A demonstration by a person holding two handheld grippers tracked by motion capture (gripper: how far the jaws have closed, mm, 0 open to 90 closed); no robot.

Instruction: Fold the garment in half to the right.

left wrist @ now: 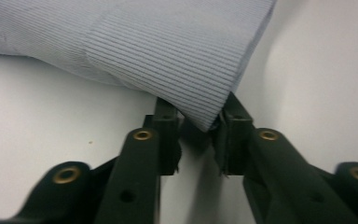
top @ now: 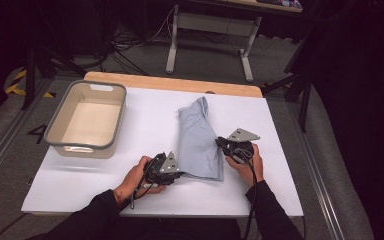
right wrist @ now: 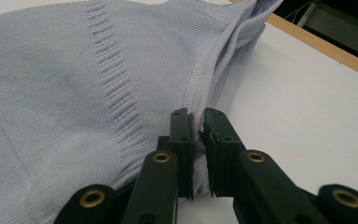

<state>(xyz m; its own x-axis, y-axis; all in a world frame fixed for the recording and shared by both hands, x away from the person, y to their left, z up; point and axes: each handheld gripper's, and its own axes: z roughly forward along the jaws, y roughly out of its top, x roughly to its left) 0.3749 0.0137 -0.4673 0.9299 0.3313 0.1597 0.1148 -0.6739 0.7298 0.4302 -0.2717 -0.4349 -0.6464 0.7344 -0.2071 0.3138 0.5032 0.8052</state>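
Holding the folded light-blue shirt (top: 198,140) at two points, I have it lying lengthwise in the middle of the white surface (top: 280,165), its near end toward me. My right tool (right wrist: 198,128) is pressed nearly together on the shirt's right edge, a thin seam of cloth pinched between its jaws. My left tool (left wrist: 198,128) sits at the near left corner with its jaws a little apart and the ribbed corner of cloth hanging between them; I cannot tell whether it really grips or only brackets the fabric.

That is my main worry: if I lift now, I judge the left corner could slide free and the fold would open and sag to one side. The right pinch takes so little cloth that a sharp pull might strip it out too, or pick up one layer and leave the rest behind.

Off to the left, well apart from the shirt, stands a beige bin (top: 60,117) with a grey rim, and nothing lies inside it.
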